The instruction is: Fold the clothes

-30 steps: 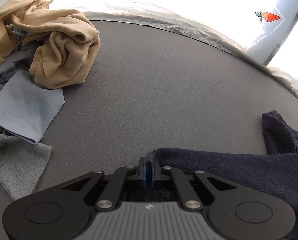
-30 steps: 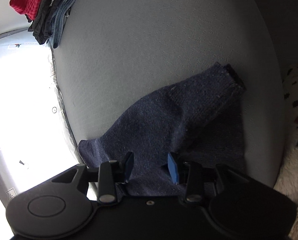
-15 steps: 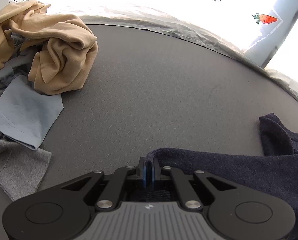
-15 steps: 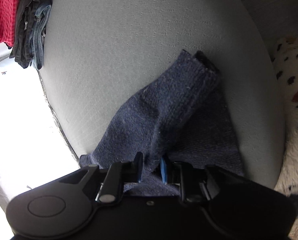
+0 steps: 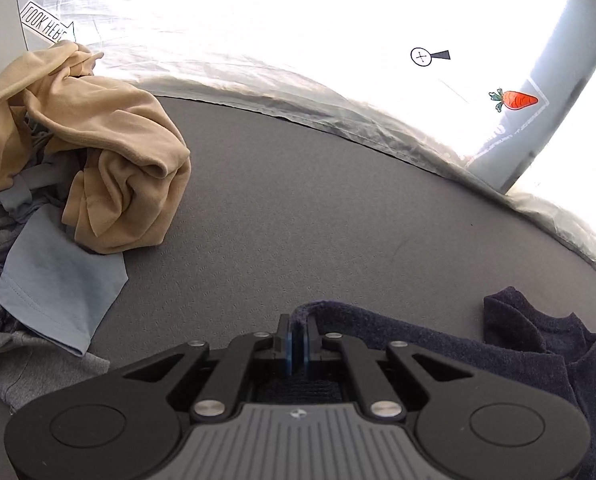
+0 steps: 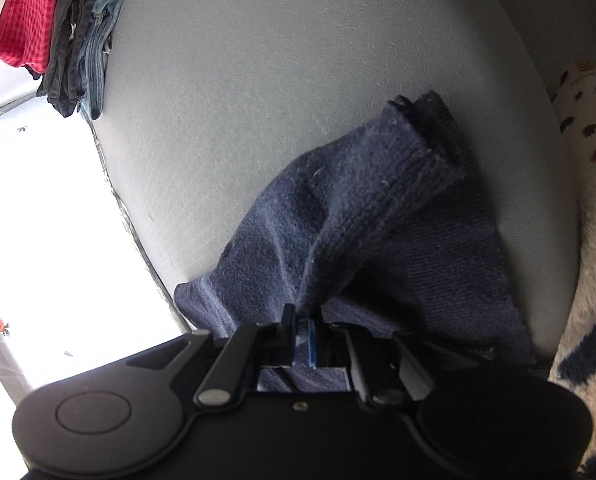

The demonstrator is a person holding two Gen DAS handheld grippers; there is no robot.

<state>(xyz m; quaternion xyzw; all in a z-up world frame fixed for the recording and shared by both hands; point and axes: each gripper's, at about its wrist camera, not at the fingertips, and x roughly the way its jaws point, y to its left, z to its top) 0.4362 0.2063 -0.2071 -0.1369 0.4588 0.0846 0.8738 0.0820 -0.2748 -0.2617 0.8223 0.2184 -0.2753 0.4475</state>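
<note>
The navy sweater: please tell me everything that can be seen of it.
The navy sweater is a dark blue knit, soft and slightly fuzzy, with a ribbed cuff at the end of one sleeve. It lies partly spread on the grey surface, and the sleeve is lifted into a taut ridge. The left gripper is shut on one edge; the right gripper is shut on a fold. It touches no other garment.
</note>
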